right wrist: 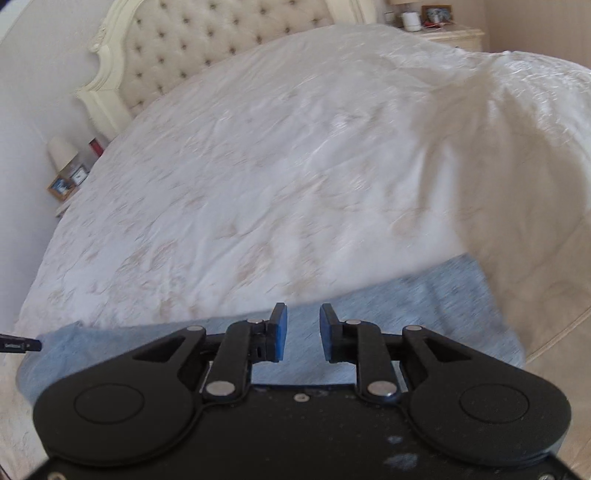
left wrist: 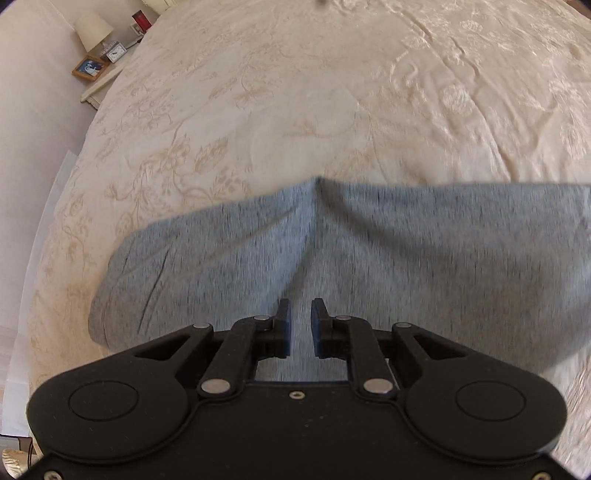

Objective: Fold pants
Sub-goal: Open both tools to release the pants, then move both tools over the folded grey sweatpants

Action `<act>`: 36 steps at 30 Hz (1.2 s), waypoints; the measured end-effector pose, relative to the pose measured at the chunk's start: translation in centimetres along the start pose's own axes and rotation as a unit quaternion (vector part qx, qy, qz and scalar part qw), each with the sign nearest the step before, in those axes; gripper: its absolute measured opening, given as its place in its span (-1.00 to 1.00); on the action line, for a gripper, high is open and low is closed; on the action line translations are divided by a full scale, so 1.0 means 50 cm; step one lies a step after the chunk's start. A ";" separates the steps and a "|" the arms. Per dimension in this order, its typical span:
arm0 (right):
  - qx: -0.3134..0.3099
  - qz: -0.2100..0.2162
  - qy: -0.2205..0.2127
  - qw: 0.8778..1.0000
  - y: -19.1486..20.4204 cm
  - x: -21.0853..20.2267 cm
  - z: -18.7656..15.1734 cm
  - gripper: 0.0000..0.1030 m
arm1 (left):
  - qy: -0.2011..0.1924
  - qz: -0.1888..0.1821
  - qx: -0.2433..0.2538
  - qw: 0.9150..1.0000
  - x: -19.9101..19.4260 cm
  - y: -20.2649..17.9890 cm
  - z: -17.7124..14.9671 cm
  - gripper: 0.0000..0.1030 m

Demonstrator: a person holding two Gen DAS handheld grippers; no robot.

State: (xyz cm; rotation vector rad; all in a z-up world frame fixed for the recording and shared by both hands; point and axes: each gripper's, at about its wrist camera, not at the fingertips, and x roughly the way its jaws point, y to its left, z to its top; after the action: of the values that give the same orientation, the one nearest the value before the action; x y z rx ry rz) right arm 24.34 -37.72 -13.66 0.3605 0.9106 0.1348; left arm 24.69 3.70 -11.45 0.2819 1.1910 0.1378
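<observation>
1. My left gripper (left wrist: 300,325) is above the grey pants (left wrist: 369,266). Its jaws stand a little apart and nothing is between them; only the fabric shows below through the gap.
2. My right gripper (right wrist: 303,332) is also above the pants (right wrist: 424,314). Its jaws stand apart, somewhat wider than the left ones, and they hold nothing.
3. The pants lie flat on the bed cover (left wrist: 295,92), near the edge of the bed that is closest to me. In the left wrist view a seam or fold line runs from the far edge of the pants toward my gripper.
4. In the right wrist view the pants reach across the bed cover (right wrist: 258,184) from left to right, and a raised fold of the cover is just beside their right end.
5. Beyond the pants, at the far end of the bed, stands the tufted headboard (right wrist: 207,48).
6. Left of the bed is a nightstand (left wrist: 99,85) with a lamp (left wrist: 92,29), a small clock (left wrist: 116,53) and a framed picture (left wrist: 89,67).
7. Both views are blurred.
</observation>
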 end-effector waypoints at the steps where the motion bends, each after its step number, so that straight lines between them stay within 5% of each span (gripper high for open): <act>1: -0.003 0.007 0.013 1.000 0.035 0.003 -0.028 -0.56 | 0.001 -0.002 0.002 1.000 -0.001 0.005 -0.029 -0.55; 8: 0.000 0.047 0.075 0.996 0.240 0.009 -0.170 -0.56 | -0.022 -0.034 0.014 0.999 -0.016 0.030 -0.184 -0.55; 15: -0.012 0.079 0.131 0.988 0.374 0.028 -0.276 -0.56 | -0.022 -0.057 0.009 0.998 0.011 0.029 -0.220 -0.55; 28: 0.097 0.106 0.185 0.972 0.383 0.118 -0.281 -0.53 | -0.013 0.009 0.001 1.000 0.056 0.008 -0.197 -0.39; 31: 0.127 0.114 0.192 0.966 0.380 0.133 -0.272 -0.52 | -0.005 0.025 -0.052 0.998 0.046 0.039 -0.205 -0.65; 32: 0.133 0.115 0.193 0.965 0.380 0.135 -0.270 -0.51 | 0.008 0.039 -0.073 0.997 0.048 0.054 -0.209 -0.92; 34: 0.147 0.115 0.195 0.963 0.378 0.141 -0.266 -0.49 | 0.029 0.074 -0.108 0.991 0.059 0.091 -0.224 -0.93; 36: 0.166 0.116 0.197 0.959 0.373 0.146 -0.262 -0.48 | 0.048 0.072 -0.131 0.988 0.071 0.129 -0.243 -0.93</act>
State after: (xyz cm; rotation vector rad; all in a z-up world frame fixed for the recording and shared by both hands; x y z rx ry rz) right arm 19.09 -15.16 -19.69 0.7742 1.2872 0.2777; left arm 15.00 12.54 -16.91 0.1307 1.2328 0.4341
